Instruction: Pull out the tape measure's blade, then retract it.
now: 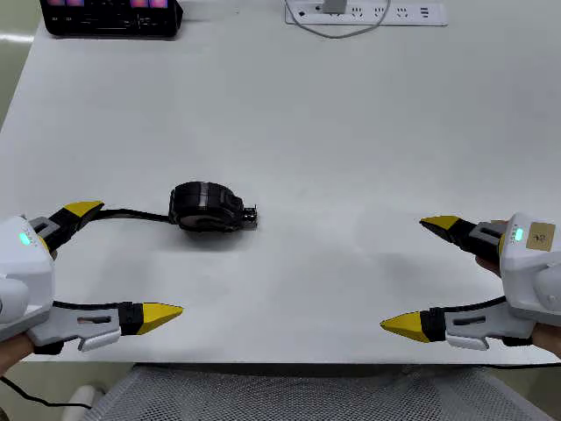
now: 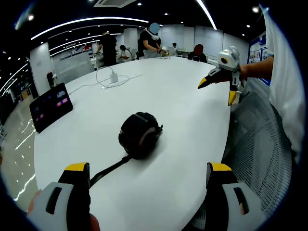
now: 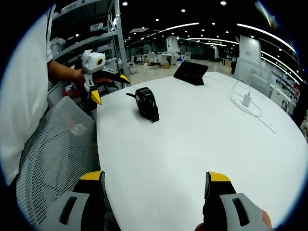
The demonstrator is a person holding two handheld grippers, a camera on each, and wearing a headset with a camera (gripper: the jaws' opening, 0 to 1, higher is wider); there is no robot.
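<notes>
A black tape measure [image 1: 208, 208] lies on the white table [image 1: 351, 132], its blade tip facing right and a black strap trailing left. It also appears in the left gripper view [image 2: 139, 134] and the right gripper view [image 3: 146, 102]. My left gripper [image 1: 131, 263] stands open at the table's front left, the tape measure a short way beyond its yellow fingertips [image 1: 162, 312]. My right gripper [image 1: 412, 276] stands open at the front right, well apart from the tape measure. Nothing sits between either pair of jaws.
A dark tablet-like device [image 1: 110, 16] rests at the far left of the table. A white power strip [image 1: 368, 12] with a cable lies at the far edge. A mesh chair [image 1: 298, 395] sits below the front edge. People stand in the background [image 2: 151, 38].
</notes>
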